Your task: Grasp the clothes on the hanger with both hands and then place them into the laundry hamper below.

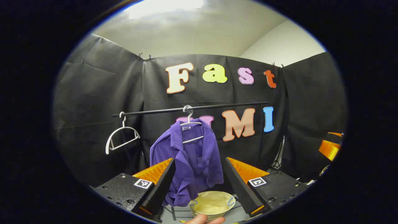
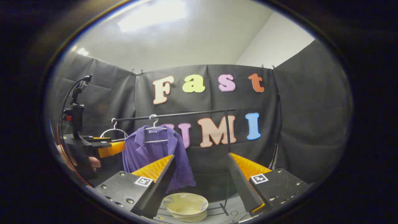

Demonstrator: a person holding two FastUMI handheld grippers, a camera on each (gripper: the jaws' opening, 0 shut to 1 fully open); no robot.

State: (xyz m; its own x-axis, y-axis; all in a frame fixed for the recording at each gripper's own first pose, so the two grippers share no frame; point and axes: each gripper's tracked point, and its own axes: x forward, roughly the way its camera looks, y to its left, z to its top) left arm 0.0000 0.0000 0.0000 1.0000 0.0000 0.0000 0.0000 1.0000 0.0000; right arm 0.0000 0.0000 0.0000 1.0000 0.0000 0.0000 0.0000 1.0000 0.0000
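1. Plainly, the purple shirt (image 1: 189,158) hangs on a white hanger (image 1: 191,130) hooked over a black rail (image 1: 189,109) that crosses the middle of the left gripper view; the shirt sits just below the centre of that frame.
2. Below the shirt, at the bottom centre of the same view, stands the pale yellow laundry hamper (image 1: 212,203), with its mouth open upward and the shirt's hem hanging just above and a little left of its rim.
3. The left gripper (image 1: 199,182) shows at the bottom of that view with its two fingers spread wide apart and nothing between them; the shirt and hamper appear through the gap, farther off.
4. An empty white hanger (image 1: 121,138) hangs tilted at the left end of the rail, apart from the shirt.
5. At the very bottom edge of the left gripper view a fingertip of a hand (image 1: 203,220) peeks in.
6. In the right gripper view the right gripper (image 2: 202,179) also stands wide open, grasping nothing, at the bottom centre.
7. That view places the shirt (image 2: 155,155) left of centre and the hamper (image 2: 186,202) at the bottom, beneath it.
8. At the left edge of that frame, the left gripper (image 2: 113,148) appears again, held by a hand (image 2: 93,162) and pointing toward the shirt without touching it.
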